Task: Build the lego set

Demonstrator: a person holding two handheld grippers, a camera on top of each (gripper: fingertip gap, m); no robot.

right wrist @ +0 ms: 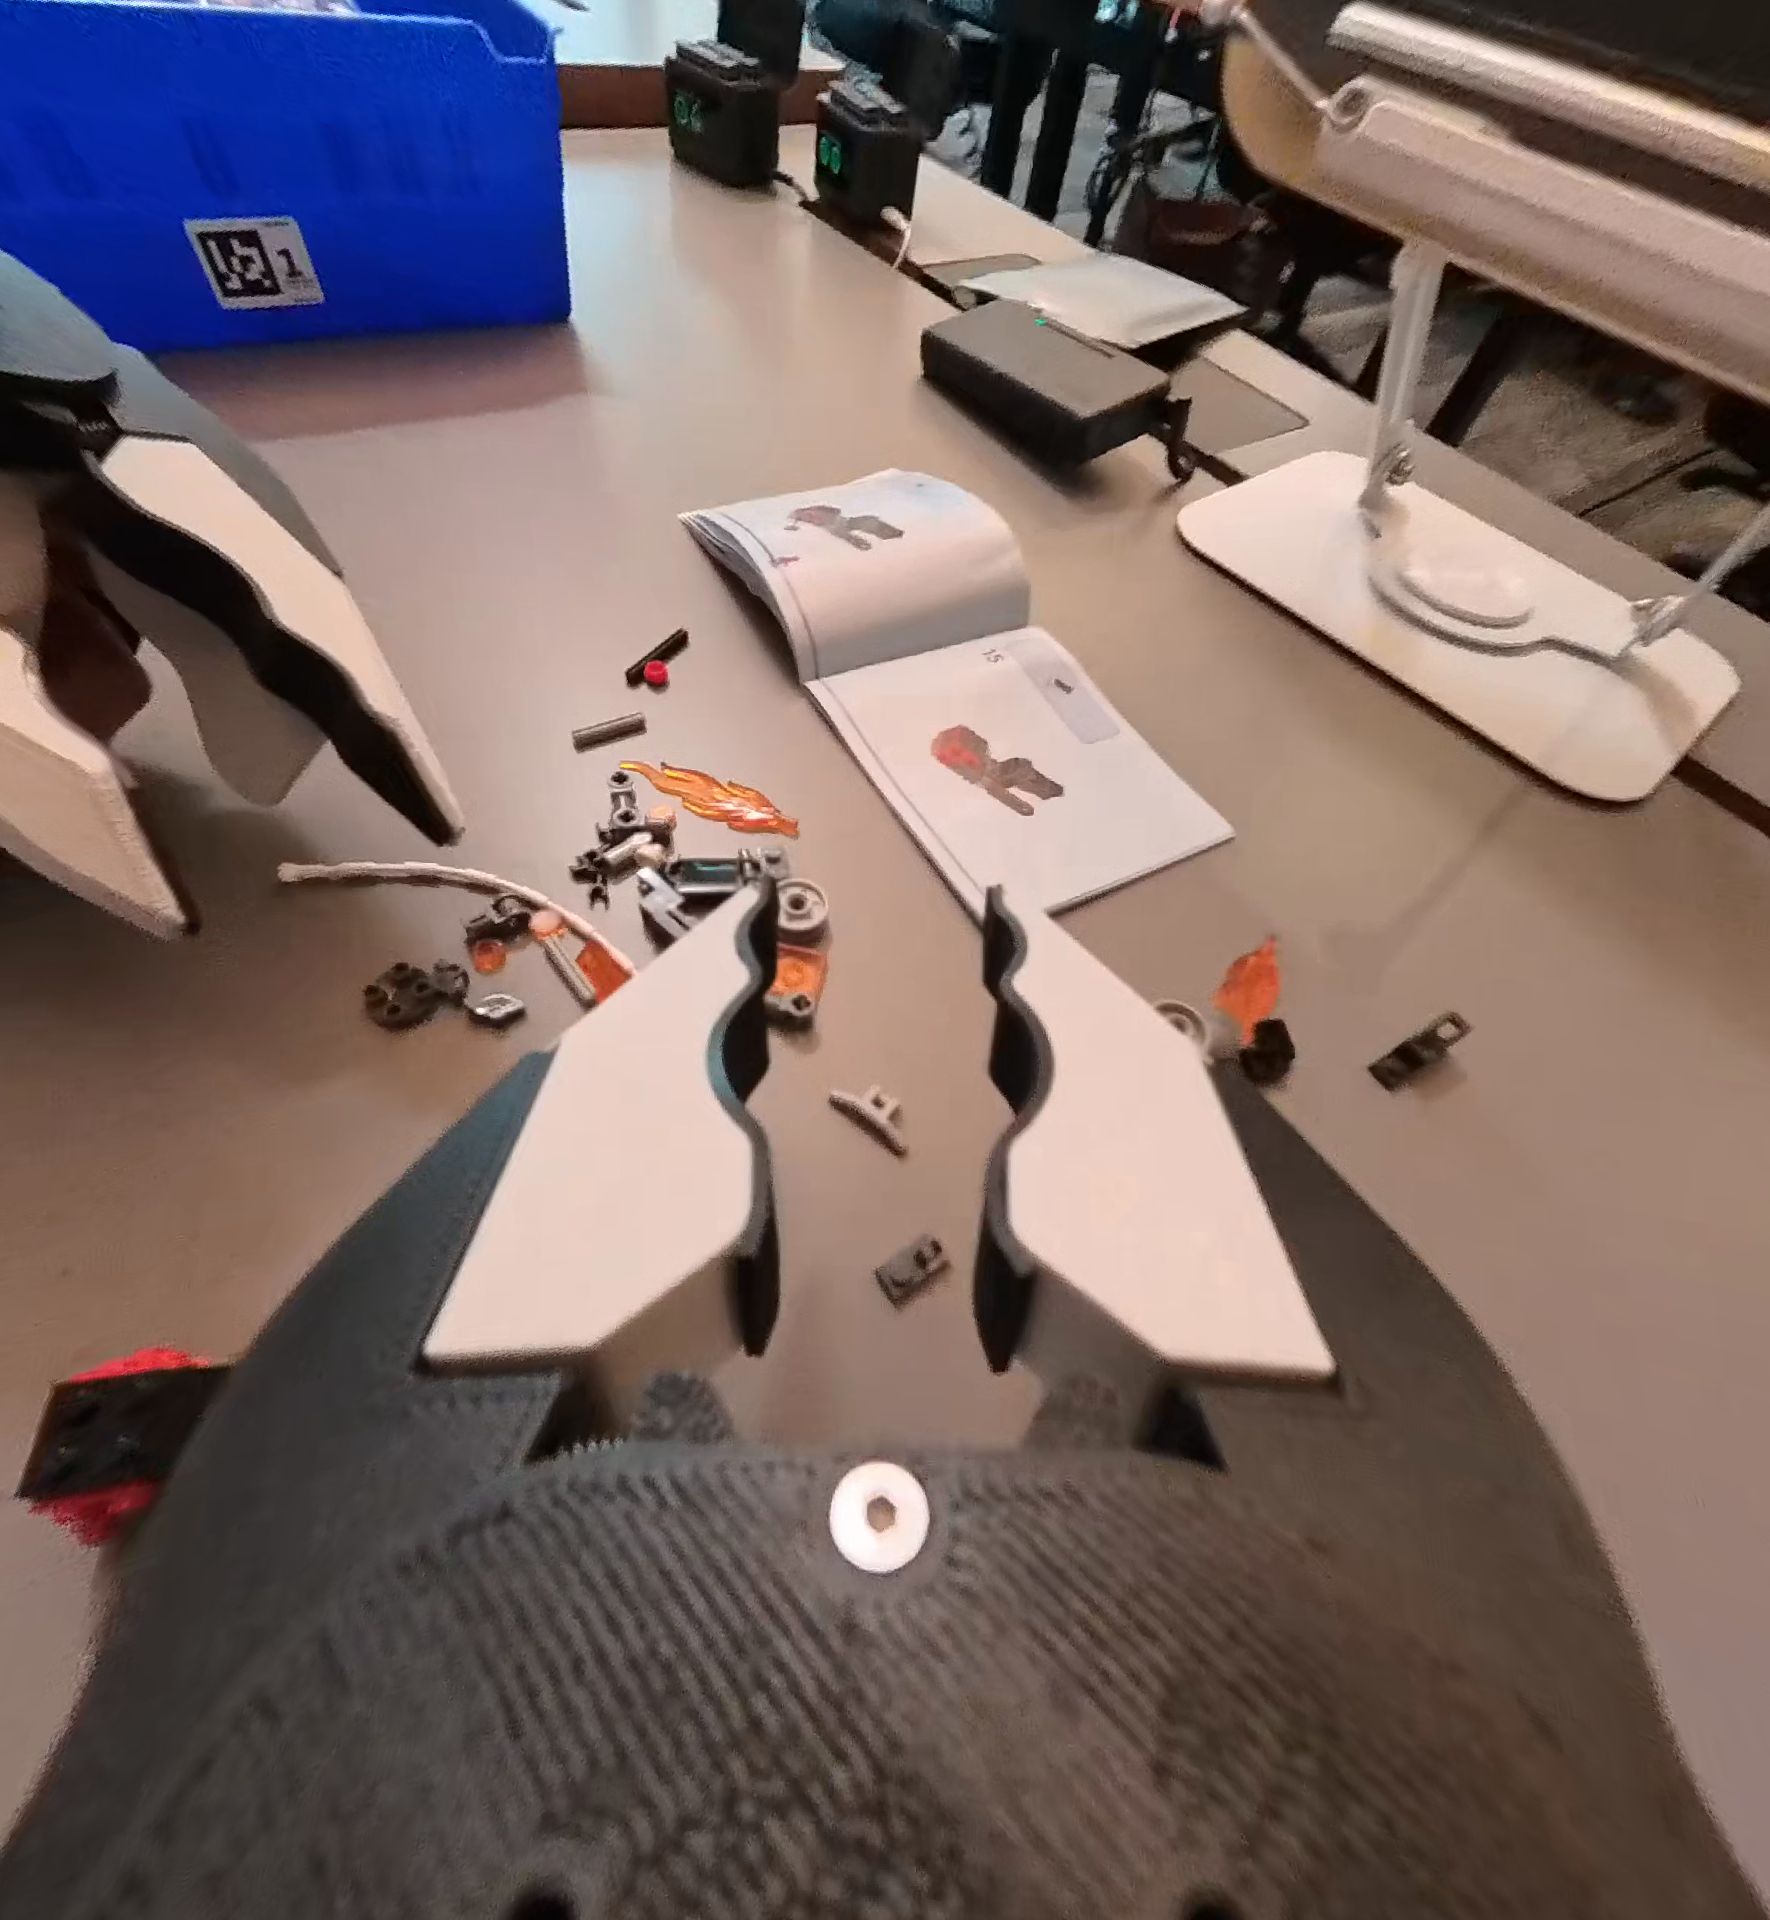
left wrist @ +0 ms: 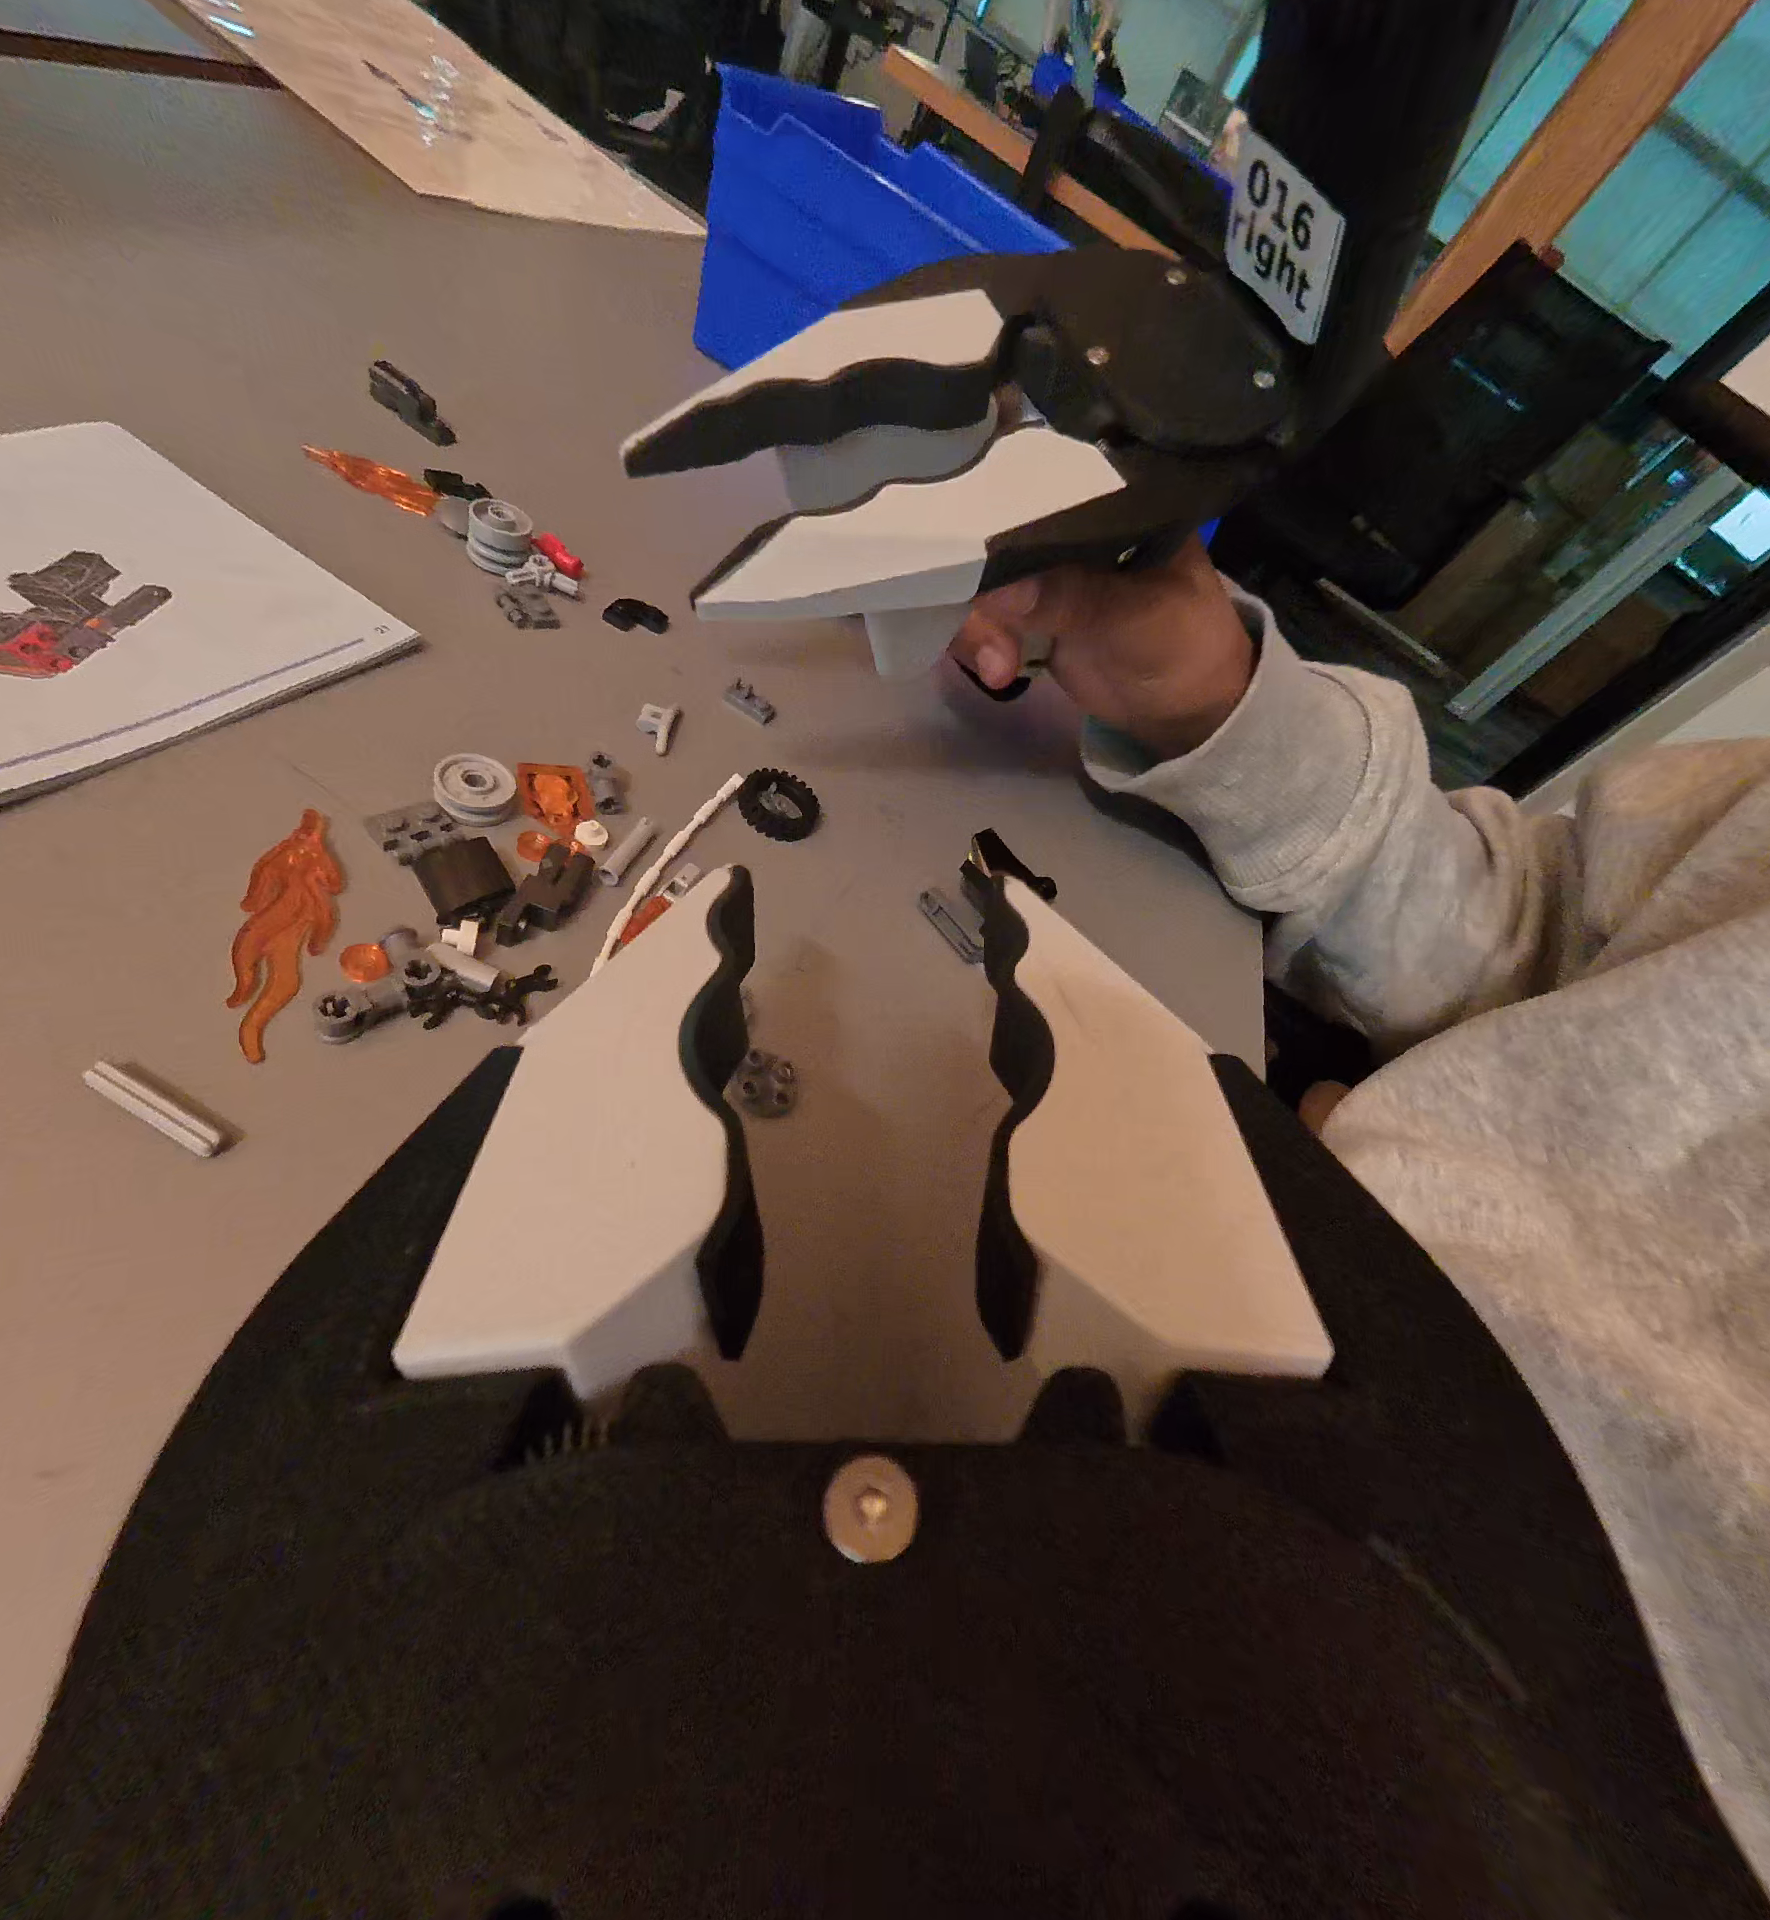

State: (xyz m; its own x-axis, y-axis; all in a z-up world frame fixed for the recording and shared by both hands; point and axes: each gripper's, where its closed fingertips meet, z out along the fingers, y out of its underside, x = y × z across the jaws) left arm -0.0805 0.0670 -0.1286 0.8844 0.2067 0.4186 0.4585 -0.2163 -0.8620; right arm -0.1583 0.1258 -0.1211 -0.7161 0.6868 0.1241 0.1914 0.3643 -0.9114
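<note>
Loose lego pieces (left wrist: 476, 883) lie scattered on the grey table (left wrist: 133, 1299), among them an orange flame (left wrist: 283, 914), a black wheel (left wrist: 779, 802) and a white hose (right wrist: 424, 878). My left gripper (left wrist: 876, 888) is open and empty, low over the table beside the pile. My right gripper (right wrist: 878, 902) is open and empty above a small grey piece (right wrist: 870, 1117) and a dark plate (right wrist: 912, 1268). It also shows in the left wrist view (left wrist: 665, 530), held up above the pieces. A red and black partial build (right wrist: 112, 1444) lies at the lower left.
An open instruction booklet (right wrist: 964, 707) lies past the pile; it also shows in the left wrist view (left wrist: 133, 623). A blue bin (right wrist: 237, 156) stands at the back. A white lamp base (right wrist: 1452, 623) and a black power brick (right wrist: 1047, 384) sit at the right. My right tips are roughly 7 cm from the black wheel (left wrist: 779, 802).
</note>
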